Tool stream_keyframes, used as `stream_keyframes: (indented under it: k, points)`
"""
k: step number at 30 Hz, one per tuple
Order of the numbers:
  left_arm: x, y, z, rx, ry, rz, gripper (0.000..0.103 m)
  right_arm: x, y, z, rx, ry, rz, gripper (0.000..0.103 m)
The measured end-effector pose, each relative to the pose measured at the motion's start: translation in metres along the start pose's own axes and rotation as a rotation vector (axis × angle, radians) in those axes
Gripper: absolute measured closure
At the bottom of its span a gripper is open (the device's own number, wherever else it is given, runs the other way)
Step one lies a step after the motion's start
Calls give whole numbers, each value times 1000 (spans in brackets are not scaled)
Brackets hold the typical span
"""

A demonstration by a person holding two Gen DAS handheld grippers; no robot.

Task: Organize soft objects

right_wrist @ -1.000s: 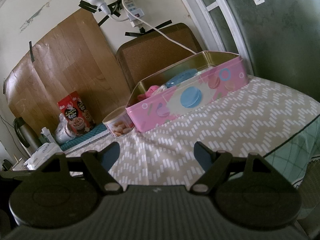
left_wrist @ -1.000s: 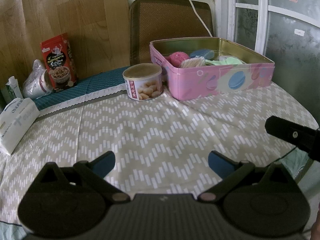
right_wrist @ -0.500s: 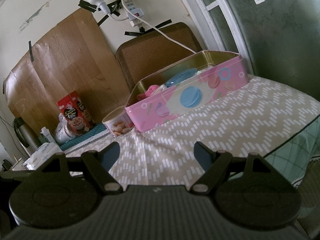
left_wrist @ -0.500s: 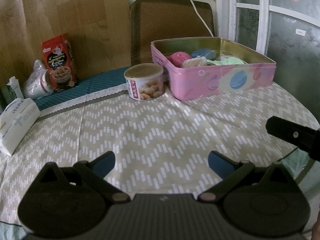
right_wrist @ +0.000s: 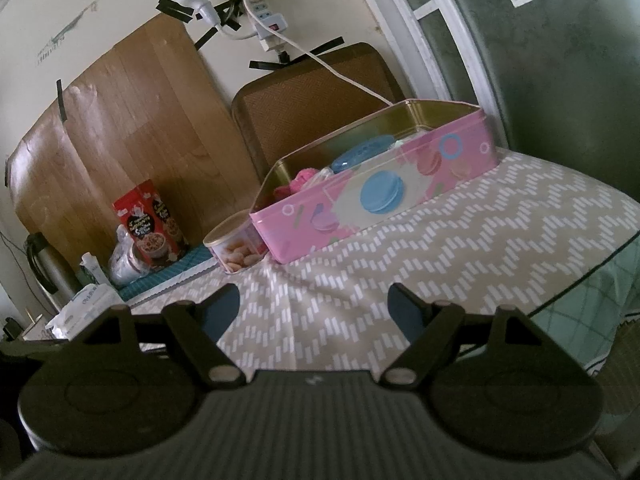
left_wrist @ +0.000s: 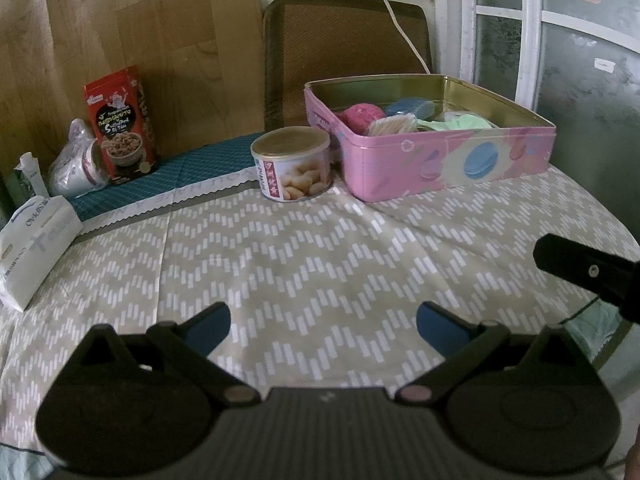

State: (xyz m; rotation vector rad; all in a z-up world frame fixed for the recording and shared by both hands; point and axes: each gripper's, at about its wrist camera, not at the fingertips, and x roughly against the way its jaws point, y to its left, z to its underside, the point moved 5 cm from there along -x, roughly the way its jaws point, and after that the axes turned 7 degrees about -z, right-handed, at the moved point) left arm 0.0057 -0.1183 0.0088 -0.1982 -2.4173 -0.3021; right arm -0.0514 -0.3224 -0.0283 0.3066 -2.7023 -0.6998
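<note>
zigzag-patterned beige tablecloth (left_wrist: 320,248) covers the table; at its far side stands an open pink rectangular tin box with macaron print (left_wrist: 452,168), holding a pink fuzzy ball (left_wrist: 362,114), a blue round pad (left_wrist: 408,107) and a pale green soft piece (left_wrist: 464,122); both the left gripper (left_wrist: 322,322) and right gripper (right_wrist: 314,304) hang well short of it, fingers spread, nothing between them; nothing has shifted since the earlier frames; bare cloth lies ahead; the table's right edge drops away near the right gripper; a round nut can (left_wrist: 291,162) sits just left of the tin.
</note>
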Motion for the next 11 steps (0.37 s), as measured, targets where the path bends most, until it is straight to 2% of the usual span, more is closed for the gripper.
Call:
stream_keyframes:
  k: [6,11]
  points:
    - [-1,1,-1,1,-8,4,0,-2,0,1,3,2,0,20]
    - [1,3,-4,16,-27,48,0,-3,1,1,4,3,2,20]
